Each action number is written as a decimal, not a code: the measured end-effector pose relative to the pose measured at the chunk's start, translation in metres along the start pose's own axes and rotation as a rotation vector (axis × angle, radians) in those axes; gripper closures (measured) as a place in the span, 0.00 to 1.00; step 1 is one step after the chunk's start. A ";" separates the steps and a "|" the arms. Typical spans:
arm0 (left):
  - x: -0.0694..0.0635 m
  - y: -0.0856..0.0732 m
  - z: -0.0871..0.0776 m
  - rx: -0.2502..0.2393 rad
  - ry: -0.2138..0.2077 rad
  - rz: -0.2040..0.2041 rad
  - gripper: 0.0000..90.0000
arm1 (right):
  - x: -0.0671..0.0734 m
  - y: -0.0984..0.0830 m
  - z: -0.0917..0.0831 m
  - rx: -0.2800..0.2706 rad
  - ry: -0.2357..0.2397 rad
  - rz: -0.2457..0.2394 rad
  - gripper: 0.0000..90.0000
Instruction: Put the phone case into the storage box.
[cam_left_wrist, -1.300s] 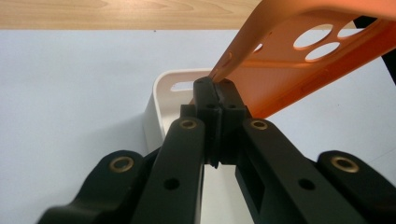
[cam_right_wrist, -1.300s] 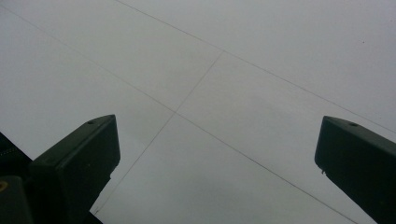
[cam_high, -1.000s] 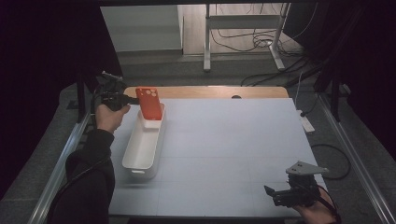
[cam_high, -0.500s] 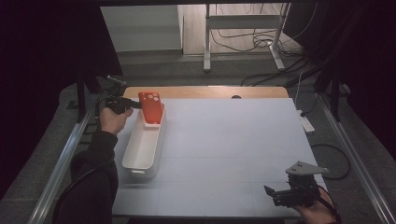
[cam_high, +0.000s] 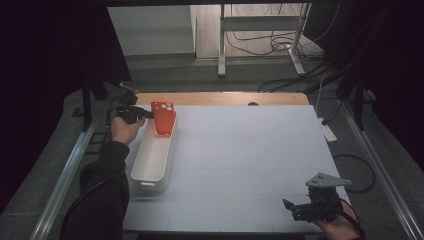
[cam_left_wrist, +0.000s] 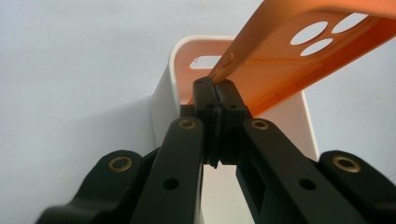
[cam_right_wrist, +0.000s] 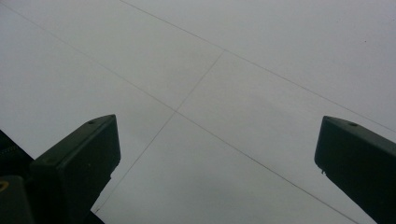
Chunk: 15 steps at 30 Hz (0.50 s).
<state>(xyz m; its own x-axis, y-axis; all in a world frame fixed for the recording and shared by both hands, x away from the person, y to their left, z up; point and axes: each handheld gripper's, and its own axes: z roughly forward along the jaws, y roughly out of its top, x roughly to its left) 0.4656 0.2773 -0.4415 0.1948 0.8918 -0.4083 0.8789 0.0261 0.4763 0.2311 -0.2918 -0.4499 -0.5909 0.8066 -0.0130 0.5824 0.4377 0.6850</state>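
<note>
High view: left gripper holds orange phone case upright over far end of white bin on counter; right gripper near corner. Left gripper view: jaws pinching case edge (camera holes visible). Right gripper view: jaws spread, counter beneath

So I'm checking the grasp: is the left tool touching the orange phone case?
Touching. The left gripper view shows the left tool shut on the orange phone case, pinching its edge.
</note>
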 end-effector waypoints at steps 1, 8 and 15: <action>0.000 0.000 0.001 0.003 0.001 0.000 0.98 | 0.000 0.000 0.000 0.001 0.000 0.000 0.00; 0.002 -0.001 0.004 0.004 0.013 -0.008 0.97 | 0.000 0.000 0.000 0.003 -0.001 -0.002 0.00; 0.000 0.000 0.003 -0.026 -0.021 0.006 0.81 | 0.001 0.000 0.001 0.004 0.000 -0.004 0.00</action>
<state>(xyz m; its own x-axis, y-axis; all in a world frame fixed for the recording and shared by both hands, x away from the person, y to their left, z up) 0.4668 0.2758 -0.4439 0.2096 0.8824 -0.4213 0.8661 0.0324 0.4988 0.2311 -0.2909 -0.4503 -0.5931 0.8050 -0.0154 0.5825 0.4423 0.6820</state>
